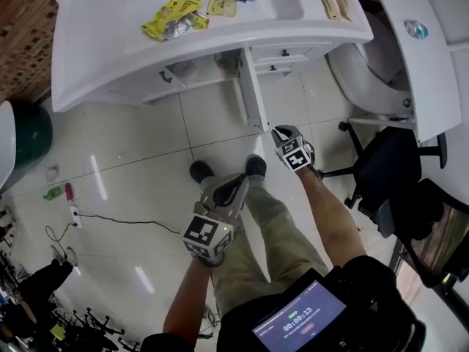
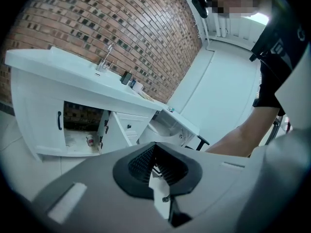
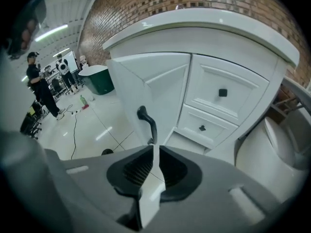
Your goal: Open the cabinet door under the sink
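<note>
Head view, cabinet door edge-on, swung open

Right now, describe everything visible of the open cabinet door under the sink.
The cabinet door is white and looks like painted wood, with a recessed panel on its face. It stands upright, swung well outward, hinged on the side next to the drawers. A black curved handle is mounted near its free edge. The right gripper, shut, points at the handle from very close by with nothing between its jaws. Whether it touches the handle cannot be made out.
</note>
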`<act>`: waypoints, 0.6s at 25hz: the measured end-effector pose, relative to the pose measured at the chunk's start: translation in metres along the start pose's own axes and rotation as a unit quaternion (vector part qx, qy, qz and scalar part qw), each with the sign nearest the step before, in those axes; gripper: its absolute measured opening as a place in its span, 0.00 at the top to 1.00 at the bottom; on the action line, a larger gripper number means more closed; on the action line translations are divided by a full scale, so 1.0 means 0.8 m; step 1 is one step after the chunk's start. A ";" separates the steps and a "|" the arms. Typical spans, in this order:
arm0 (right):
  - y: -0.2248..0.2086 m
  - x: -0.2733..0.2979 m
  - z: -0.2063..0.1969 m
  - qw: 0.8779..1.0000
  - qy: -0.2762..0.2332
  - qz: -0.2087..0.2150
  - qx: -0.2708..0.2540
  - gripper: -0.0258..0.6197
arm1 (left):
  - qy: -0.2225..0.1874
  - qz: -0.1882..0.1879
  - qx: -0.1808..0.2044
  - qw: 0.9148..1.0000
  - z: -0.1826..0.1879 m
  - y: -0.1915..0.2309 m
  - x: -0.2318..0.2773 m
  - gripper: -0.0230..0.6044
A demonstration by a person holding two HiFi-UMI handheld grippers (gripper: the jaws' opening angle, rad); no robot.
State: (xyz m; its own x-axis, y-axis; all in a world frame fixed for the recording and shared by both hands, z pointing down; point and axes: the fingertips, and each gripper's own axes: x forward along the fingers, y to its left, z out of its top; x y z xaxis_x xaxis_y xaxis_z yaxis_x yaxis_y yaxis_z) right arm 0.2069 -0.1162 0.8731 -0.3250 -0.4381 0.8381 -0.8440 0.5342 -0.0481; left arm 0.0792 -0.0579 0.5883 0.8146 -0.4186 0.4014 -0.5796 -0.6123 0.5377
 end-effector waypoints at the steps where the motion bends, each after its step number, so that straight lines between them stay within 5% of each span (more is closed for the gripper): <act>1: -0.003 -0.009 -0.001 1.000 -0.004 -0.002 0.007 0.93 | 0.002 0.002 0.003 1.000 0.001 -0.001 -0.001 0.94; 7: 0.010 -0.098 0.018 0.998 -0.051 0.000 0.039 0.97 | 0.013 0.009 0.018 1.000 0.025 -0.035 -0.032 0.94; 15: 0.082 -0.265 0.121 0.983 -0.160 0.082 0.035 0.97 | -0.022 0.051 0.039 0.998 0.101 -0.098 -0.095 0.94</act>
State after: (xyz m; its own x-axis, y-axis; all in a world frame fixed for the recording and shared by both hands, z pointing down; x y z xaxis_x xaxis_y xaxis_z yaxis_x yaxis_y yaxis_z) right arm 0.1794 -0.0585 0.6394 -0.5680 -0.5608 0.6024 -0.7921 0.5713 -0.2150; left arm 0.0645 -0.0320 0.4560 0.7527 -0.5090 0.4175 -0.6574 -0.6153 0.4351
